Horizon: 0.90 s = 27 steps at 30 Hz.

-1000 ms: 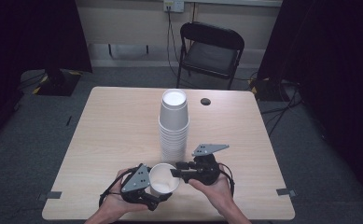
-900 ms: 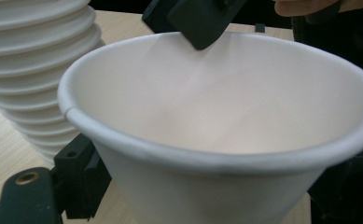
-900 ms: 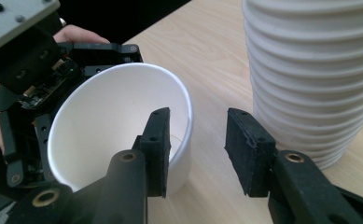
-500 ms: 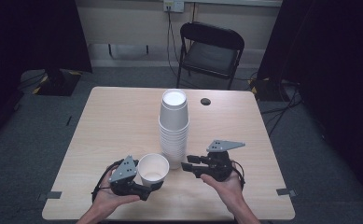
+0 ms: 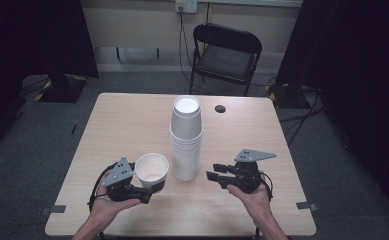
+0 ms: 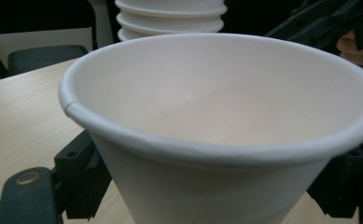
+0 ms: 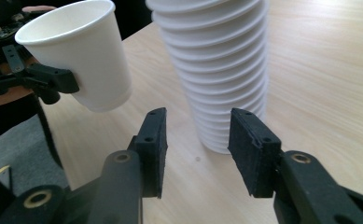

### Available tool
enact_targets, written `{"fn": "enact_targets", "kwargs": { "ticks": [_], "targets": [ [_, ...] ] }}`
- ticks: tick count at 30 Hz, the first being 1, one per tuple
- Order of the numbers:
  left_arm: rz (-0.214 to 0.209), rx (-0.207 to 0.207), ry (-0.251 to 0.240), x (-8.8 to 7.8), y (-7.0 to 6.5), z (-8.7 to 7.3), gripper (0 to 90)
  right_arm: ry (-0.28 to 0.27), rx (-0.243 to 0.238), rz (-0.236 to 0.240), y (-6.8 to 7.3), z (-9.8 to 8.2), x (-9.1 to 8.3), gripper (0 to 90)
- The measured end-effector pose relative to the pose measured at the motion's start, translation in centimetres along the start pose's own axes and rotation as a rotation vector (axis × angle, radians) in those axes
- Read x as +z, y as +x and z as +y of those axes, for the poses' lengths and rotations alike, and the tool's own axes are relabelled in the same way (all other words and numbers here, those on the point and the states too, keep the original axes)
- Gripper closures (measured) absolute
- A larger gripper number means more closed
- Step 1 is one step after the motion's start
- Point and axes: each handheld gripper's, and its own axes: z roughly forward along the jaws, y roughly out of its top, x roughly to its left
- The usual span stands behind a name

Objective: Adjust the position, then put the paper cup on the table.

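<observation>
One paper cup [image 5: 152,170] being gripped in left gripper [image 5: 149,189] jaws, one tall cup stack [image 5: 186,142] standing on desk [image 5: 132,115], right gripper [image 5: 213,171] jaws just opening, holding nothing

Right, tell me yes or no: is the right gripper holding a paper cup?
No: in the right gripper view the right gripper has nothing between its parted jaws, while the single paper cup sits in the left gripper.

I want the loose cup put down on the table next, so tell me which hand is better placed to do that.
Left. The left gripper already clamps the single paper cup around its body, upright above the table. The right gripper holds nothing; its jaws have just been opening, pointing at the cup stack.
</observation>
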Motion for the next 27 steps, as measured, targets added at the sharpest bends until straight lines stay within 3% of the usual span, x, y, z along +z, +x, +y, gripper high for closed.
{"fn": "enact_targets", "kwargs": {
  "ticks": [7, 17, 20, 24, 27],
  "targets": [
    [0.063, -0.049, -0.015, -0.4, 1.8, 0.4, 14.8, -0.014, 0.023, -0.05, -0.7, -0.6, -0.9, 50.8],
    [0.106, -0.037, -0.018, -0.3, 4.5, 1.0, 14.6, -0.001, 0.045, -0.094, -2.2, -2.6, -2.2, 46.5],
    [0.136, -0.037, -0.022, 0.0, 5.5, 1.4, 14.7, 0.004, 0.057, -0.102, -2.6, -3.4, -2.2, 46.2],
    [0.203, -0.082, -0.058, 0.0, 7.0, 1.4, 14.7, 0.009, 0.061, -0.102, -3.0, -3.9, -2.2, 45.0],
    [0.238, -0.102, -0.045, 0.2, 8.1, 1.0, 14.7, -0.001, 0.06, -0.099, -3.3, -4.0, -2.3, 44.1]
  ]
}}
